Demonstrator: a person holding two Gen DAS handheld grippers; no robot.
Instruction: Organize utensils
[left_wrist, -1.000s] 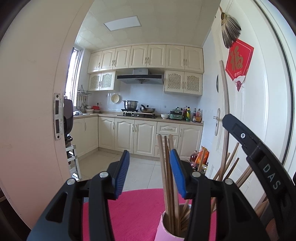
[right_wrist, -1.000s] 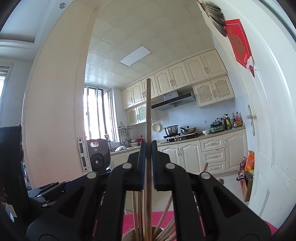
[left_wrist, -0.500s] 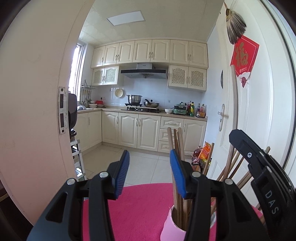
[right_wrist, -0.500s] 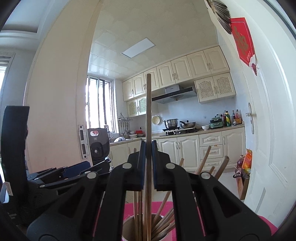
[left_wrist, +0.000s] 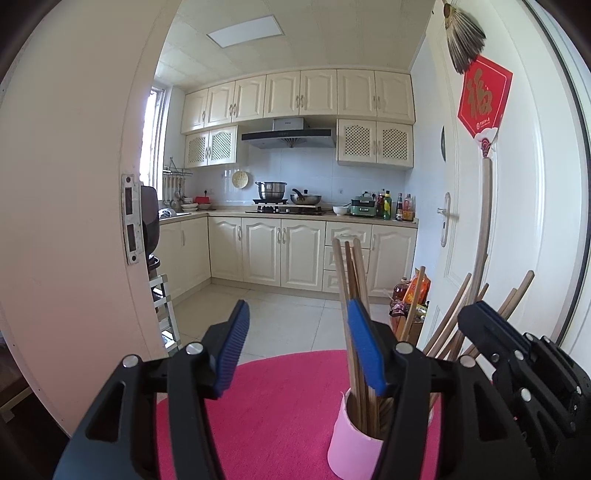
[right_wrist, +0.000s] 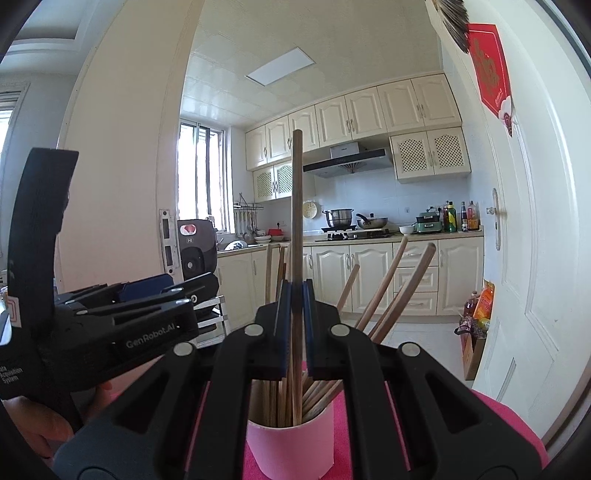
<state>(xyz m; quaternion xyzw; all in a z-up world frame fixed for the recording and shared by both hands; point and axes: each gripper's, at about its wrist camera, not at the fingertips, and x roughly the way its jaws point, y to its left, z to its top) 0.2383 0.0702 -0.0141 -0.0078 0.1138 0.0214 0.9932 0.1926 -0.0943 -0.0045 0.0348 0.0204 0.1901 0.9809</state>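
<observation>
The right gripper, black with blue pads, pinches one long brown wooden chopstick tight between its jaws. The stick stands straight up, and its bottom end is down inside a round pink cup that sits right under the gripper. More wooden chopsticks are in the same cup, some upright and some leaning out to the right like a fan. The cup sits on a bright pink round tablecloth. The left gripper is just beside the cup, on its left side. Its jaws are spread wide and hold nothing, and its right blue pad is in front of the upright sticks. I cannot tell if that pad touches them. Farther back there is a pale tiled floor, then a row of cream kitchen cabinets. A shiny metal pot stands on the stove. To the right is a white door with a red paper sign on it.
</observation>
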